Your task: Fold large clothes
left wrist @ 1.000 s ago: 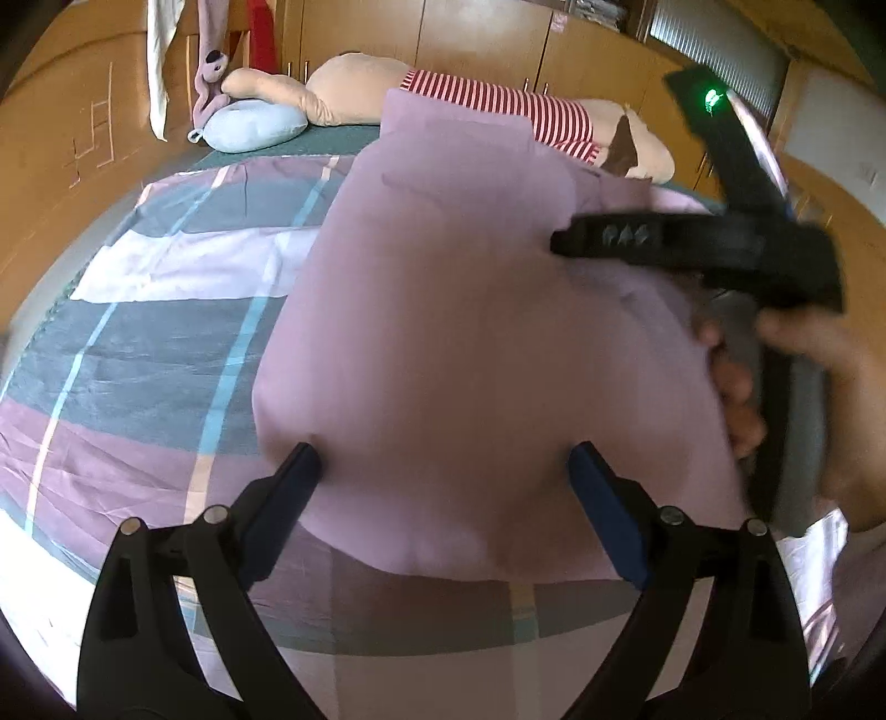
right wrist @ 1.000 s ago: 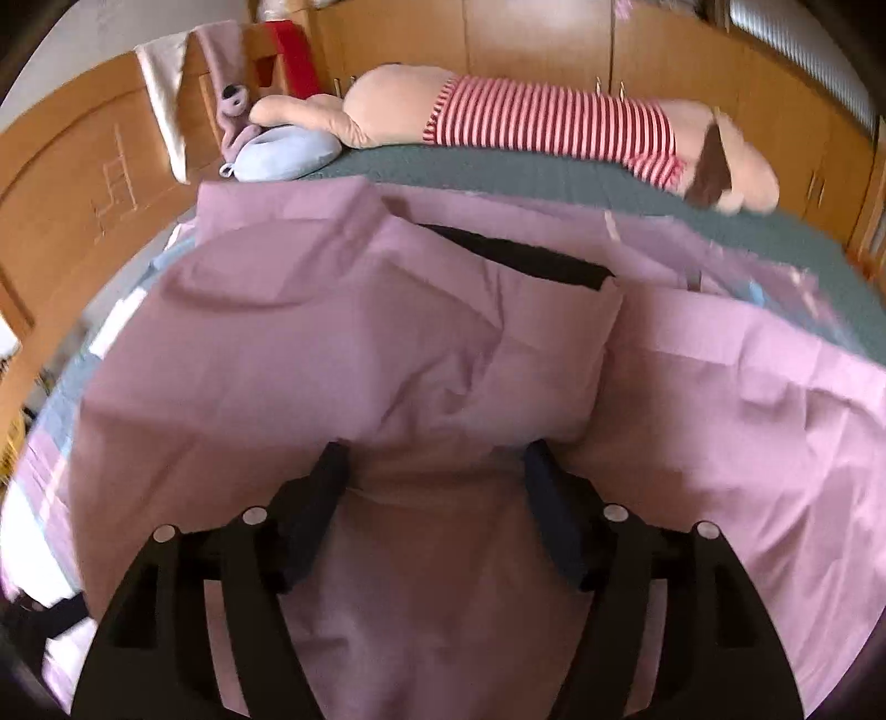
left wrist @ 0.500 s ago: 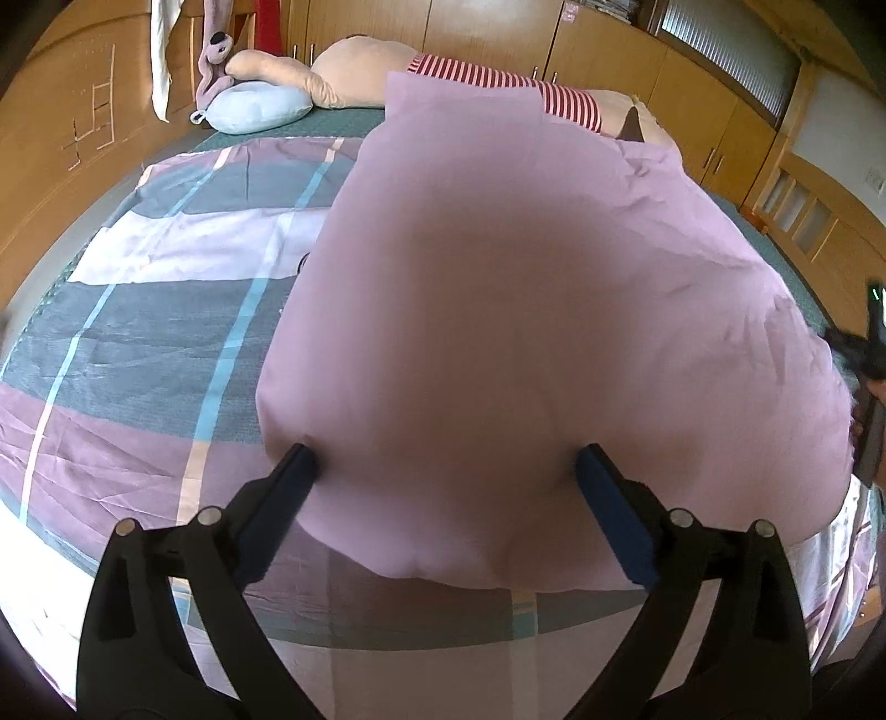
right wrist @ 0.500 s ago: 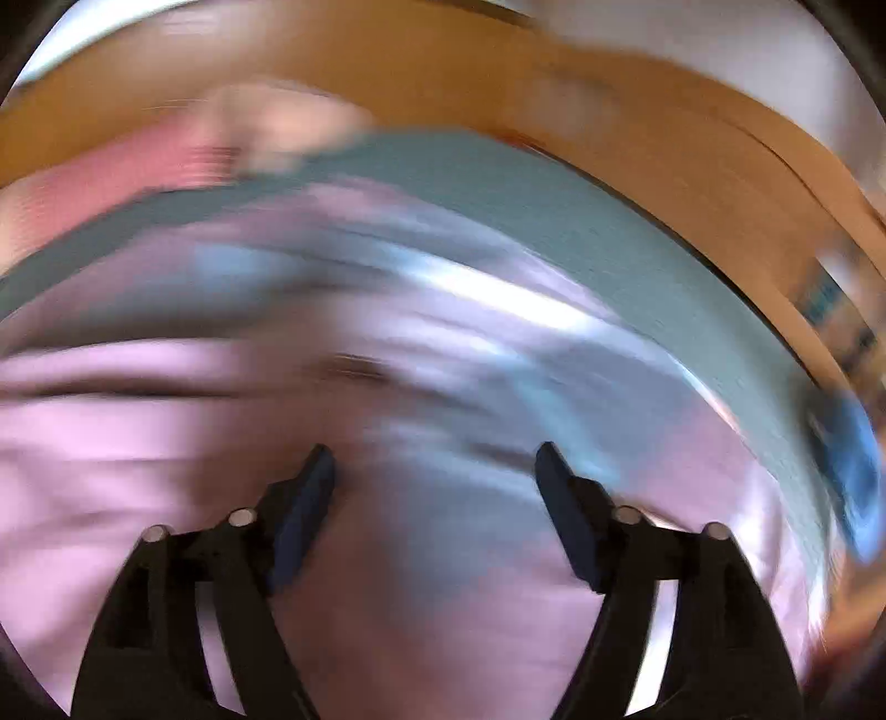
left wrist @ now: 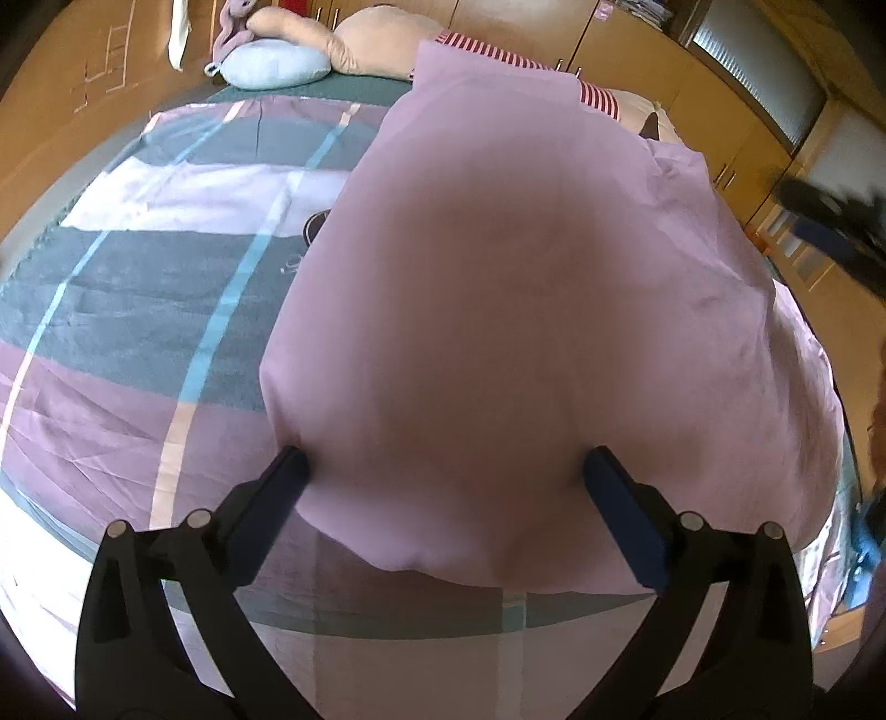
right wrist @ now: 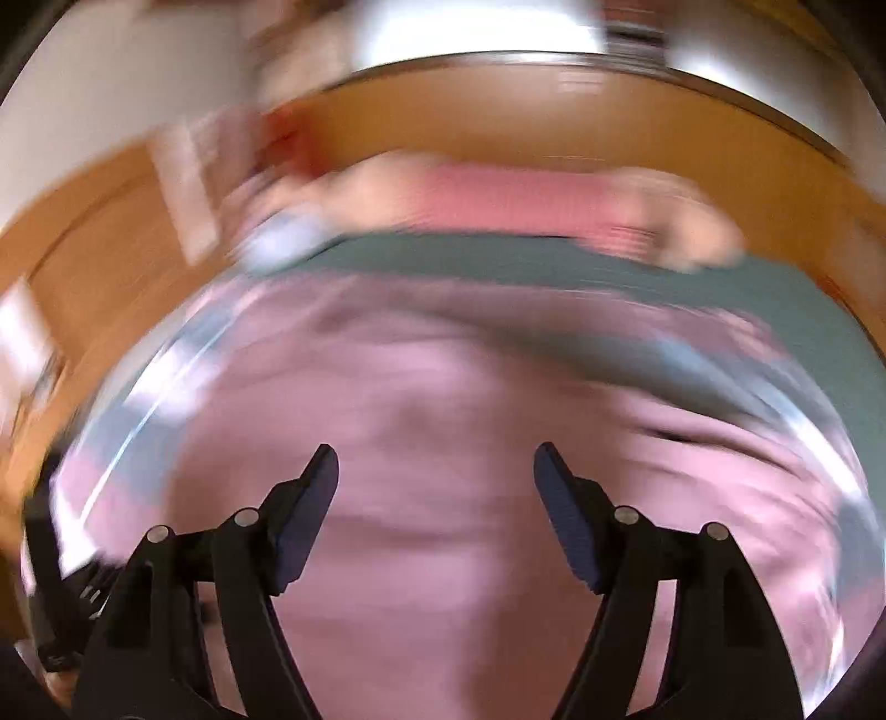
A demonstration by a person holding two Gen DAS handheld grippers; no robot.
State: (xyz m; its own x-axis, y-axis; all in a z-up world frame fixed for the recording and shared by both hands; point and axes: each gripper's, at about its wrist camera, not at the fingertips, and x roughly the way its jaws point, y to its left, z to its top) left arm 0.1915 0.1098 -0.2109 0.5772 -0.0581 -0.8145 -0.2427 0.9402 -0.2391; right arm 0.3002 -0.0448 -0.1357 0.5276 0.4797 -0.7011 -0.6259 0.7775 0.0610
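Note:
A large pale pink garment (left wrist: 526, 310) lies spread on the bed, its near edge between my left fingers. My left gripper (left wrist: 443, 487) is open, one finger on each side of the cloth's near end; the tips touch it without pinching. My right gripper (right wrist: 434, 471) is open and empty above the pink garment (right wrist: 443, 443); that view is heavily motion-blurred. The right gripper (left wrist: 830, 232) also shows blurred at the right edge of the left wrist view, clear of the garment.
The bed has a plaid quilt (left wrist: 138, 288) in grey, purple and white. A long plush toy in a red-striped shirt (left wrist: 387, 27) and a blue pillow (left wrist: 271, 63) lie at the head. Wooden wardrobes (left wrist: 692, 83) stand behind.
My right gripper has left the pink cloth, swung out to the right and turned back toward the bed, still moving fast. My left gripper has stayed open at the garment's near edge.

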